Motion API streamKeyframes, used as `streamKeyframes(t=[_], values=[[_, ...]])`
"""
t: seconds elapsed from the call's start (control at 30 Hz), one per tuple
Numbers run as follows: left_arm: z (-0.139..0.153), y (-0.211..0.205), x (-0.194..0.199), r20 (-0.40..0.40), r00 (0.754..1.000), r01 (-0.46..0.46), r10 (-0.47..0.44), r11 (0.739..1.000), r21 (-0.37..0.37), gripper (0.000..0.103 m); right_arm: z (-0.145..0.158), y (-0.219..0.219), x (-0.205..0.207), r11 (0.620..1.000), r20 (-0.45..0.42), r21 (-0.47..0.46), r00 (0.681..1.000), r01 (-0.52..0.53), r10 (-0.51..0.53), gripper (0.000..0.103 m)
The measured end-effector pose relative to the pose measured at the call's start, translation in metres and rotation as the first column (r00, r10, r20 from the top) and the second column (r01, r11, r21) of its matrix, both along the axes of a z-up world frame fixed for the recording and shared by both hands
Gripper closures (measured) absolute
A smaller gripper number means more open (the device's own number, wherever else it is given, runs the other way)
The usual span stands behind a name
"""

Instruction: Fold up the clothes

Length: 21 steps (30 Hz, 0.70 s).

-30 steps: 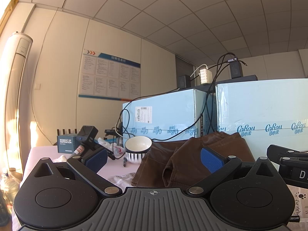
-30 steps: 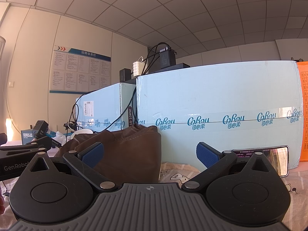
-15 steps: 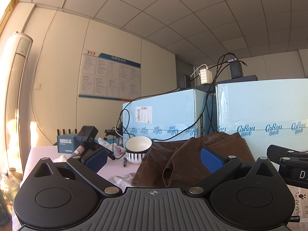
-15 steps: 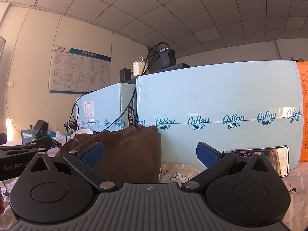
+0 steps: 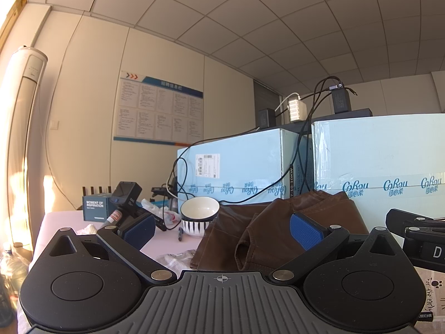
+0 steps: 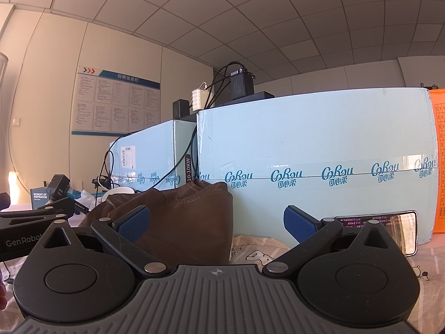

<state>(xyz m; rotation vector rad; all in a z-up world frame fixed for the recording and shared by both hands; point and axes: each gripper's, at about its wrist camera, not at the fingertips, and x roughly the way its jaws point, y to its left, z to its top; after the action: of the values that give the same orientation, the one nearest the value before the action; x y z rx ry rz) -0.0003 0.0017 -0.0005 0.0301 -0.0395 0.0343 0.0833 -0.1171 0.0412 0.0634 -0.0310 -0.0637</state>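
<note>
A brown garment (image 5: 264, 231) lies bunched on the table against the light blue boxes; it also shows in the right wrist view (image 6: 180, 222). My left gripper (image 5: 221, 229) is open and empty, low over the table, with the garment just beyond and between its blue pads (image 5: 304, 229). My right gripper (image 6: 217, 224) is open and empty, with the garment behind its left pad (image 6: 133, 222). Each gripper's black body shows at the edge of the other's view.
Two large light blue boxes (image 6: 319, 167) stand behind the garment, with chargers and cables on top. A striped bowl (image 5: 198, 215), a pen, a small camera (image 5: 125, 197) and plastic wrap lie at the left. A phone (image 6: 400, 229) leans on the box. A patterned cloth (image 6: 258, 250) covers the table.
</note>
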Motion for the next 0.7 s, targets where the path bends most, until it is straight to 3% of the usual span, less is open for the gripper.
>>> streamKeyframes(t=[0.7], values=[[0.0004,0.0007,0.0004,0.000,1.000,-0.009,0.009,1.000,-0.001,0.000,0.0002,-0.0003,-0.0004,1.000,0.004,0.000,1.000,0.001,-0.001,0.000]])
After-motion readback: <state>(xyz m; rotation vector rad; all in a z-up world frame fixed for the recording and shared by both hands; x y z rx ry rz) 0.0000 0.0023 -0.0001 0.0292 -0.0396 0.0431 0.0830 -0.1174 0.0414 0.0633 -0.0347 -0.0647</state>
